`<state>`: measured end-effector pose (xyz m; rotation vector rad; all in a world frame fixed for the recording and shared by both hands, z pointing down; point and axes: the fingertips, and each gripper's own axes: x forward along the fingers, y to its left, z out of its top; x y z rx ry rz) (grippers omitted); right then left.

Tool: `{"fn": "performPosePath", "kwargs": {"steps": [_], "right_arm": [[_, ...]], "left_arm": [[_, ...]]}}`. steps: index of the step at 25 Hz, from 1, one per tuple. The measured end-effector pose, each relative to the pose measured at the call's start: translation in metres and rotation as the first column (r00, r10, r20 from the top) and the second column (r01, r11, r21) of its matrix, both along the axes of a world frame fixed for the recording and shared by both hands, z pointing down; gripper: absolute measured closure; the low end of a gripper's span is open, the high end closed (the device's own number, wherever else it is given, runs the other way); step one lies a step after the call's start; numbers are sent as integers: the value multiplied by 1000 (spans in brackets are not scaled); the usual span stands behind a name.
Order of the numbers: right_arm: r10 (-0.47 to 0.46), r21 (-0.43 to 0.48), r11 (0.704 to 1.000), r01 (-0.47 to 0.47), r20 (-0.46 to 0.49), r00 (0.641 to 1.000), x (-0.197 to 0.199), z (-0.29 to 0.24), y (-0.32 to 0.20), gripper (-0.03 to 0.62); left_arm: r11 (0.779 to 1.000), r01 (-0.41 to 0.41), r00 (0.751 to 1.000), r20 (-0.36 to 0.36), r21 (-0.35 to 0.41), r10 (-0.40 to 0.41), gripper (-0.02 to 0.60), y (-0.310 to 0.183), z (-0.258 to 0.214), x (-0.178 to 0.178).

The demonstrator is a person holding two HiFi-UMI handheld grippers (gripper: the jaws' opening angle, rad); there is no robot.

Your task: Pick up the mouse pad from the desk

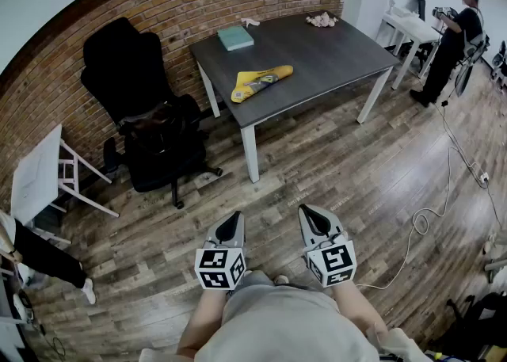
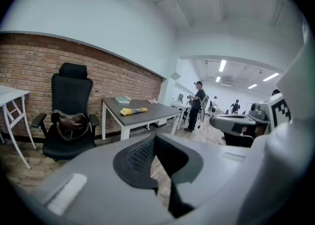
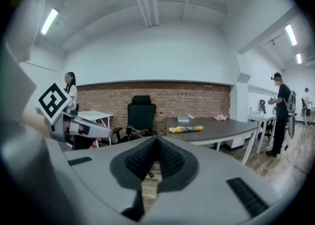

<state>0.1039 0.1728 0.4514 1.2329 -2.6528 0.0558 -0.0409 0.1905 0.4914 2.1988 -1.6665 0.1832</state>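
Note:
A dark grey desk stands across the wooden floor, well ahead of me. On it lie a flat teal square pad, a yellow crumpled item and a small pinkish thing. My left gripper and right gripper hang side by side in front of my body, far short of the desk. Both are shut with nothing between the jaws. The left gripper view shows its closed jaws and the desk beyond. In the right gripper view the jaws are closed too, with the desk at the right.
A black office chair with a dark bag on its seat stands left of the desk by the brick wall. A small white table is at far left. A person stands at a white table back right. A white cable lies on the floor.

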Motion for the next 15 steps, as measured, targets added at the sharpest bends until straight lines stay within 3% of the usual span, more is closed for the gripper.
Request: {"fn": "performPosePath", "kwargs": {"steps": [15], "right_arm": [[-21,5,1000,21,26,999,17,-6,35,592]], "left_arm": [[999,22,1000,-9,47,-21,568,35,-20,19]]}}
